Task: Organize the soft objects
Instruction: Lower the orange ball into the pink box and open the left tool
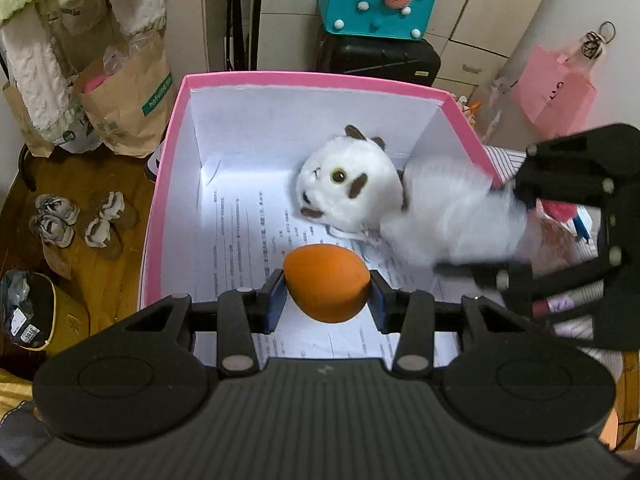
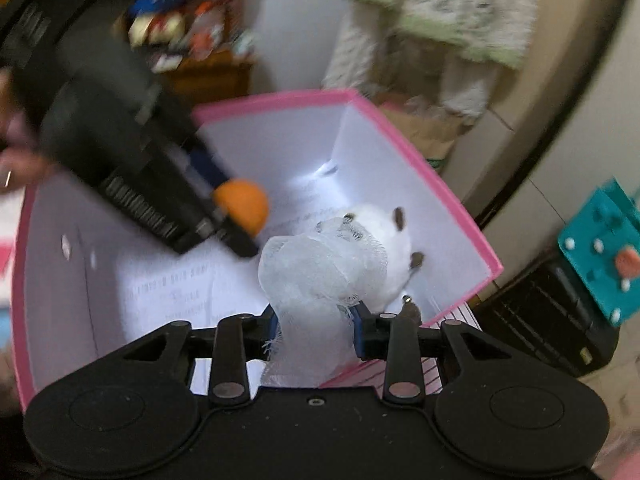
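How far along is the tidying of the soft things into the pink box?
Done: the white plush toy already lies in the pink box. In hand: the left gripper holds an orange foam egg over the box, and the right gripper holds a white mesh cloth over it. Left: releasing both inside.

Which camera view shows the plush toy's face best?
The left wrist view: the plush toy lies in the pink box, its eye and dark patches sharp. In the right wrist view, white mesh hides most of it.
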Demonstrator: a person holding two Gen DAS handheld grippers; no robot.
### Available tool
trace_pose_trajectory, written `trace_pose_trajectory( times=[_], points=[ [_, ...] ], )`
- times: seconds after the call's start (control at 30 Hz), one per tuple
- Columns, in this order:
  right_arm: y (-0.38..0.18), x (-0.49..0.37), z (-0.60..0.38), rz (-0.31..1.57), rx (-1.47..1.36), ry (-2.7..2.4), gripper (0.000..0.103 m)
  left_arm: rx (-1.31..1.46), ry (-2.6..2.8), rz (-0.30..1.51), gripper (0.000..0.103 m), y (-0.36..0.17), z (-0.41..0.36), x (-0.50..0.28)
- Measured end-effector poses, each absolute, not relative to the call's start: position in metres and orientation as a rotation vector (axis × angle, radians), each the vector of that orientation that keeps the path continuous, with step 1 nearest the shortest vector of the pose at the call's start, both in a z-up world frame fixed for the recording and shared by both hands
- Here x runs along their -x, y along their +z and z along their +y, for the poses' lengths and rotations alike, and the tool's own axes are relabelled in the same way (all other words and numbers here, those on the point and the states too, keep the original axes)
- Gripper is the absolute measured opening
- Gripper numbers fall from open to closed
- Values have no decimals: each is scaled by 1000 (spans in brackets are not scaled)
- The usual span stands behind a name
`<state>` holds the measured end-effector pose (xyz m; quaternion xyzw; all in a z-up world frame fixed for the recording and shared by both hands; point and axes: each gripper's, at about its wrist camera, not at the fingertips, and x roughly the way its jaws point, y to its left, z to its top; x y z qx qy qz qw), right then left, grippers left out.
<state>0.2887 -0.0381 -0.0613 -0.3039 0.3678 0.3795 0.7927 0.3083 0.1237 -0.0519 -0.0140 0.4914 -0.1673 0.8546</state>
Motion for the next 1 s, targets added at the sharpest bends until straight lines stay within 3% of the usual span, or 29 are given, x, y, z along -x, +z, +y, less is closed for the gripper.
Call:
trace_pose_trajectory(
  times=[0.17, 0.37, 0.67, 0.8, 1.0],
  points=[
    [-62, -292, -26, 873, 751, 895, 41, 53, -345, 1047, 42, -57, 122, -320],
    [-56, -290, -24, 845, 750, 869, 69, 87, -341, 1075, 42, -62, 122, -326],
    [-34, -268, -43, 791, 605, 860, 69, 91, -349, 1125, 46, -78, 116, -333],
    [-22, -253, -55, 774, 532, 854, 69, 81, -330, 1112, 61, -76, 114, -329],
    [-5, -230, -85, 757, 368, 838, 69, 3, -321, 1028, 67, -46, 114, -304]
  ],
)
